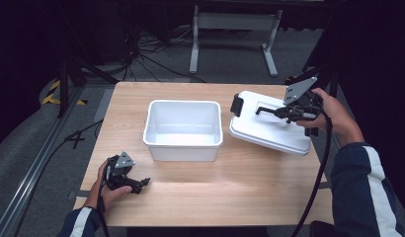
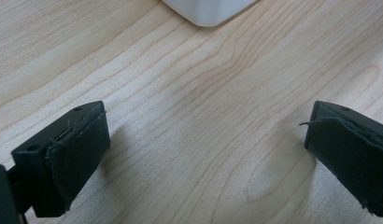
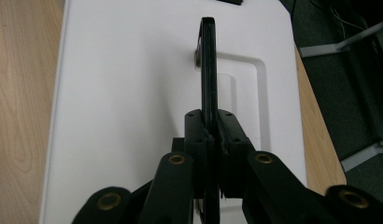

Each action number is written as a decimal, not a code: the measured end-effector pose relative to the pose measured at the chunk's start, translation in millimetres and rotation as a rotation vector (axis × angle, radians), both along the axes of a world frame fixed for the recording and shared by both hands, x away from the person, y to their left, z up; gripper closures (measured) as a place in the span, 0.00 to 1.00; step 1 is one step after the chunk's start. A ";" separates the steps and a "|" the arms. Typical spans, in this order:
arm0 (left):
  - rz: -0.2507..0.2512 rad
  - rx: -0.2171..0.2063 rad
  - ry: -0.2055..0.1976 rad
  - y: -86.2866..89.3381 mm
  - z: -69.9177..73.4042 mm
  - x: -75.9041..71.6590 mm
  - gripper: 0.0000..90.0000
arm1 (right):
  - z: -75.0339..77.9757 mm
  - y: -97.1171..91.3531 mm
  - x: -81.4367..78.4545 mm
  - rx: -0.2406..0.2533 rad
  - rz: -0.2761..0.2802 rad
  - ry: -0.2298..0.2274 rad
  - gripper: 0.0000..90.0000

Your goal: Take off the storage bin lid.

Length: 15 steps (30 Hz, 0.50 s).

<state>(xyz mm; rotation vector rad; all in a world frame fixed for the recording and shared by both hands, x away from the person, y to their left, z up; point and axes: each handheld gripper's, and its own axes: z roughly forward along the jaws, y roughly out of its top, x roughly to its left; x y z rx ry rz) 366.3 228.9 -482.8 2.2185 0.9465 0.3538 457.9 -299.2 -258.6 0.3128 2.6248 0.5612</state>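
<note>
On the wooden desk (image 1: 200, 197) stands an open white bin (image 1: 183, 129), near the middle and a little toward the far edge. To its right lies the white lid (image 1: 267, 129), tilted, its near-left edge low beside the bin and its right side raised. A black clip (image 1: 236, 104) sits at the lid's far-left end.

The right gripper (image 1: 274, 111) comes in from the right, held by the right hand (image 1: 334, 116), and points left across the top of the lid. Its jaws are closed tight on the lid's black handle (image 1: 267, 109). In the right gripper view the handle (image 3: 208, 70) stands on edge as a thin black bar, running straight up from between the pressed pads, over the recessed panel in the lid (image 3: 133, 93). The lid's left edge lies over the desk (image 3: 21, 93) in that view, and dark floor shows past its right edge.

The left gripper (image 1: 141, 183) rests low at the near-left part of the desk, held by the left hand (image 1: 109, 190), well apart from the bin. Its jaws stand wide apart with nothing between them; the left gripper view shows bare wood grain (image 2: 203, 130) between the two pads (image 2: 80, 154), and a rounded corner of the bin (image 2: 208, 11) at the top edge.
</note>
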 end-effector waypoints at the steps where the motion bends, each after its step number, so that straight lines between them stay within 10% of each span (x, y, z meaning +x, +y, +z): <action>1: -0.002 0.003 -0.002 0.2 0.1 0.1 0.01 | -2.7 -0.1 0.9 -0.001 -0.004 0.000 0.94; 15: 0.000 0.003 -0.002 0.1 0.1 -0.1 0.01 | -37.4 5.6 16.5 -0.018 -0.022 0.048 0.94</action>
